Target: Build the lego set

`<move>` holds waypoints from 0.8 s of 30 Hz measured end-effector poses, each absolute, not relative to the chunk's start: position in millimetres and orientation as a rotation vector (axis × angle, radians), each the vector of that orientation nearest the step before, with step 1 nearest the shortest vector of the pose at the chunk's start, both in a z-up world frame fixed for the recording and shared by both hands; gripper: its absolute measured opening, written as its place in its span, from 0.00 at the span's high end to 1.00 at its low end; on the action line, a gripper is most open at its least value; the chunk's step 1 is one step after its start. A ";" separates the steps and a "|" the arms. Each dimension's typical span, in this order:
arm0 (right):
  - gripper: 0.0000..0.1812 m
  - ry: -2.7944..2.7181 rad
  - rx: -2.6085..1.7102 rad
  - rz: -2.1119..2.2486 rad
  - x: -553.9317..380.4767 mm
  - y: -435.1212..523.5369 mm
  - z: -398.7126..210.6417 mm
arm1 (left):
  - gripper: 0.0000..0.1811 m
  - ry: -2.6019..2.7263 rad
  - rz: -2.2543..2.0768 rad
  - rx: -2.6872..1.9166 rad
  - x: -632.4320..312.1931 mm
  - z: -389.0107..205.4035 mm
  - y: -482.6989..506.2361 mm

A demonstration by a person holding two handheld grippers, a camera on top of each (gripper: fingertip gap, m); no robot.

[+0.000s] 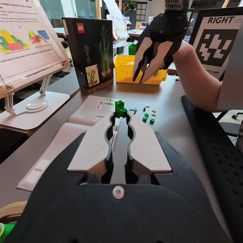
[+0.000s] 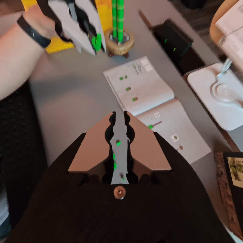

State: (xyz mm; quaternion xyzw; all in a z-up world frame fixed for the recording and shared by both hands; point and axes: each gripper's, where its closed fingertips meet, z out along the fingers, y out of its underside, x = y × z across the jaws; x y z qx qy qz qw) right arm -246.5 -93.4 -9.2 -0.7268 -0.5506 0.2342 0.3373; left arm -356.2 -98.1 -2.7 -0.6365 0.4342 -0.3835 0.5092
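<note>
The left tool is clamped on a stack of green round bricks, held above the open instruction booklet on the grey surface. The right tool hangs empty, fingers slightly apart, over loose green bricks and tan round plates. A yellow bin stands behind.

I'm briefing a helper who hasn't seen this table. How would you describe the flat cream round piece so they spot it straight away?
Find the yellow bin on the grey table; nearer the camera lies a scatter of small loose pieces. The cream piece is the one closest to the bin. It is a plain pale disc, unlike the two tan rings just beyond it, which have holes, and the green studded rounds.
</note>
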 end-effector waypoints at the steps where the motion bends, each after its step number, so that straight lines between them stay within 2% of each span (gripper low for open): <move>1: 0.95 -1.498 -1.952 0.599 -234.9 -99.0 -21.1 | 0.92 1.051 -0.923 -1.536 -354.8 -3.5 -98.0; 4: 0.95 -1.615 -2.097 0.433 -196.2 -97.3 -58.1 | 0.92 1.067 -0.930 -1.538 -349.5 -5.2 -98.8; 10: 0.96 -1.665 -2.344 0.433 -165.5 -100.1 -107.3 | 0.92 1.096 -0.933 -1.550 -346.2 -8.7 -101.9; 16: 0.96 -1.667 -2.422 0.544 -199.3 -100.1 -135.7 | 0.92 1.097 -0.943 -1.561 -347.0 -9.7 -102.8; 19: 0.99 -1.536 -2.556 0.558 -212.2 -95.3 -146.0 | 0.92 1.104 -0.934 -1.568 -346.9 -10.6 -103.2; 24: 0.99 -1.272 -2.756 0.539 -213.4 -93.6 -147.1 | 0.92 1.119 -0.920 -1.583 -345.6 -13.0 -103.6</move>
